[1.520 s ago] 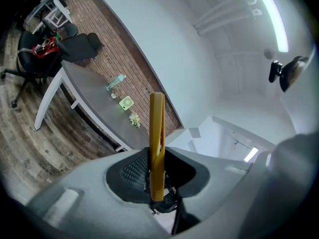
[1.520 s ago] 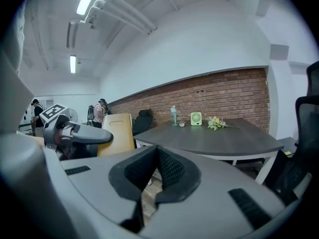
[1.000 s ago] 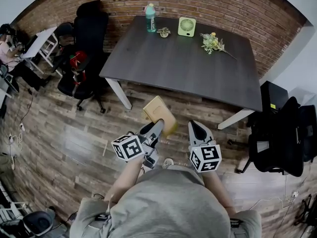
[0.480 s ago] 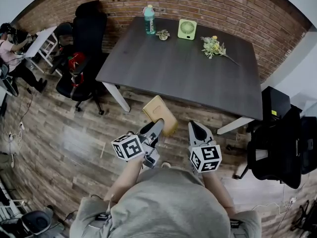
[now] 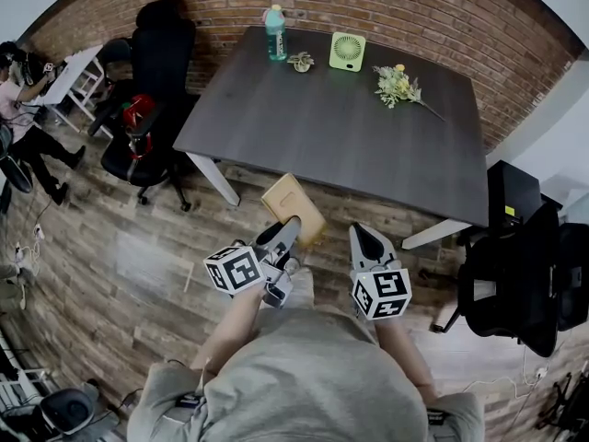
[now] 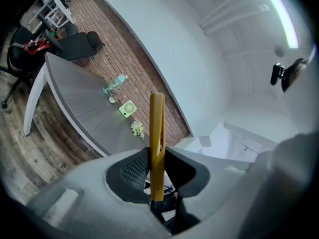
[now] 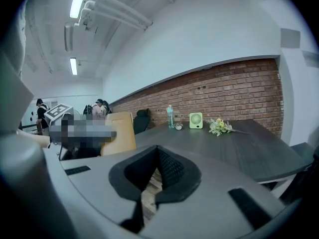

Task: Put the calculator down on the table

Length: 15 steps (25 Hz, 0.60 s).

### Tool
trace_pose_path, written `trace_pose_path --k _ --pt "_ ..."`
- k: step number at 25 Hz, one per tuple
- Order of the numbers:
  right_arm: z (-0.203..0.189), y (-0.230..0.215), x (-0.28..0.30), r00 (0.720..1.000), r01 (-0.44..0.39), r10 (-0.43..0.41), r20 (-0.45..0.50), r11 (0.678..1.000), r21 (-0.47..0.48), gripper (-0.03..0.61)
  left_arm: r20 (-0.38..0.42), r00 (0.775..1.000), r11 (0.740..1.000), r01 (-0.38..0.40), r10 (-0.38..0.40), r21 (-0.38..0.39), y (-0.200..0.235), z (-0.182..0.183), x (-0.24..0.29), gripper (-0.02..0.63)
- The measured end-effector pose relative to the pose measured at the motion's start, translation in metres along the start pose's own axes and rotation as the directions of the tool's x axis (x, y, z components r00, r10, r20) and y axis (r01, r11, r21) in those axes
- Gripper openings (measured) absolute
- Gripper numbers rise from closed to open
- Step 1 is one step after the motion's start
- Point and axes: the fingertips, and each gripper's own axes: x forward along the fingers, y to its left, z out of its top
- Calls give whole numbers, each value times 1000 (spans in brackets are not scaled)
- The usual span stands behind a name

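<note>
The calculator (image 5: 293, 208) is a flat tan slab, held out over the wooden floor just short of the dark table (image 5: 340, 127). My left gripper (image 5: 287, 230) is shut on its near end. In the left gripper view the calculator (image 6: 156, 133) stands edge-on between the jaws of that gripper (image 6: 156, 169), with the table (image 6: 75, 103) ahead. My right gripper (image 5: 361, 238) hangs beside it to the right, shut and holding nothing. In the right gripper view the jaws of that gripper (image 7: 155, 171) are together, and the calculator (image 7: 119, 132) shows at the left.
At the table's far edge stand a green bottle (image 5: 274, 33), a small green fan (image 5: 347, 50), a bunch of flowers (image 5: 398, 81) and a small ornament (image 5: 301, 61). Black office chairs stand left (image 5: 147, 109) and right (image 5: 515, 265) of the table. A person (image 5: 18, 90) sits far left.
The table has drawn a little nearer to both grippers. The left gripper keeps its hold on the calculator and the right stays shut.
</note>
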Motion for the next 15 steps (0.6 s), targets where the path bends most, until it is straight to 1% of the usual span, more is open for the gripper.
trace_pose_path --k 7,15 --pt "5 -14 21 1000 12 -12 -4 1000 1 2 -8 1000 1000 6 -6 -6 12 13 22 89" --pt "16 -36 64 999 30 -30 -11 1000 -3 2 -26 1000 1000 5 -6 -13 39 37 58 89"
